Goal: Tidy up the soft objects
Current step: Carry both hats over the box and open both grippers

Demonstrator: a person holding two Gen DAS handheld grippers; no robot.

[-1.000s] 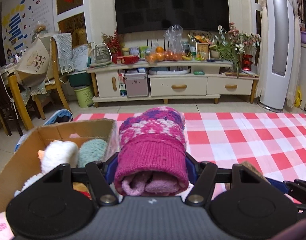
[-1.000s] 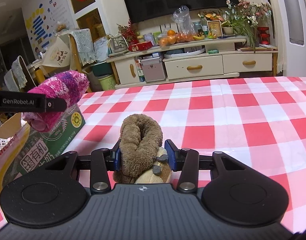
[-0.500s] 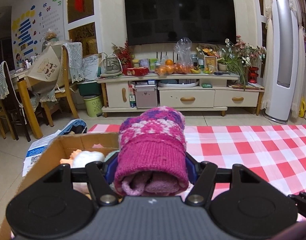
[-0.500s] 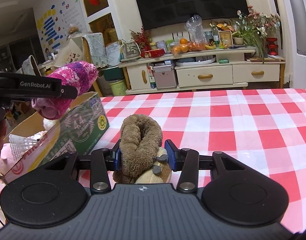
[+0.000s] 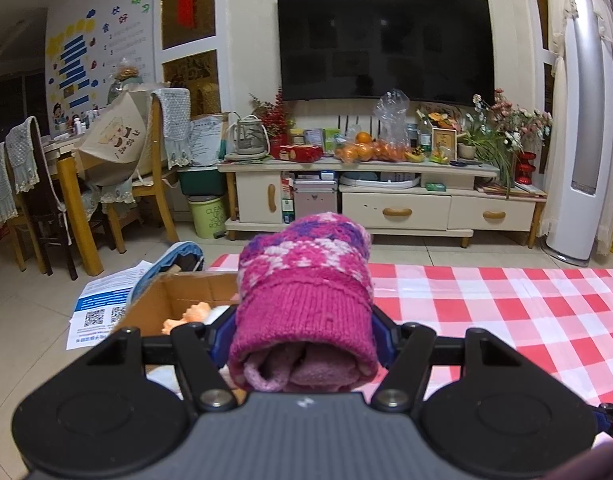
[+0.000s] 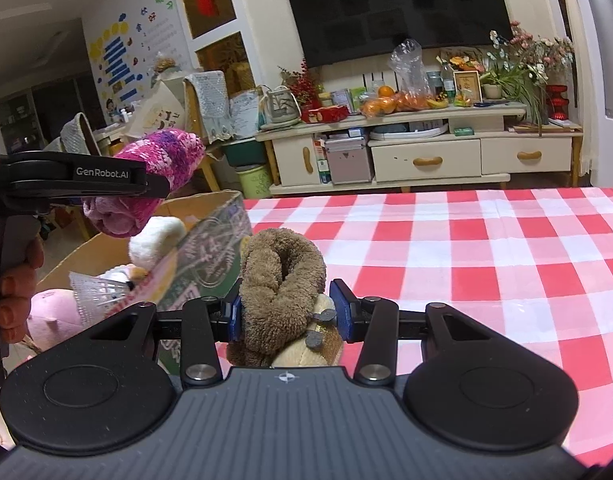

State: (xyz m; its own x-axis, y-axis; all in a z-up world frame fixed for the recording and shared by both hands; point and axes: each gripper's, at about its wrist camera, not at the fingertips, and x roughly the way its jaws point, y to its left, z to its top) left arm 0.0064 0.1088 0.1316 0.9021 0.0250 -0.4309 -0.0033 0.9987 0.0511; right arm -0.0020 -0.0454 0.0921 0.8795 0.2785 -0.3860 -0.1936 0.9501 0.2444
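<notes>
**Rolled knits carried up over the box**

Both loads have risen since a second ago. Our left gripper (image 5: 304, 332) is partly closed, its jaws pressed against the sides of a rolled pink-and-purple knitted mitten (image 5: 306, 292). A moment back the open brown cardboard box (image 5: 178, 292) filled the lower left of that view; now only its far corner shows beneath the roll, with more of the room above. From the right wrist view we see the mitten held over the box's open top, clear of the soft toys inside: a white plush piece (image 6: 156, 238) and a pink plush animal (image 6: 52, 318).

Our right gripper (image 6: 286, 316) is likewise partly closed on a rolled brown fuzzy sock with a cream cuff (image 6: 282, 280), just beside the box's printed green wall and above the red-and-white checked tabletop (image 6: 466, 260); the box has drawn nearer in that view.

We judge the mitten ready to drop in, the sock next, though how far over the rim the sock sits is hard to say.
</notes>
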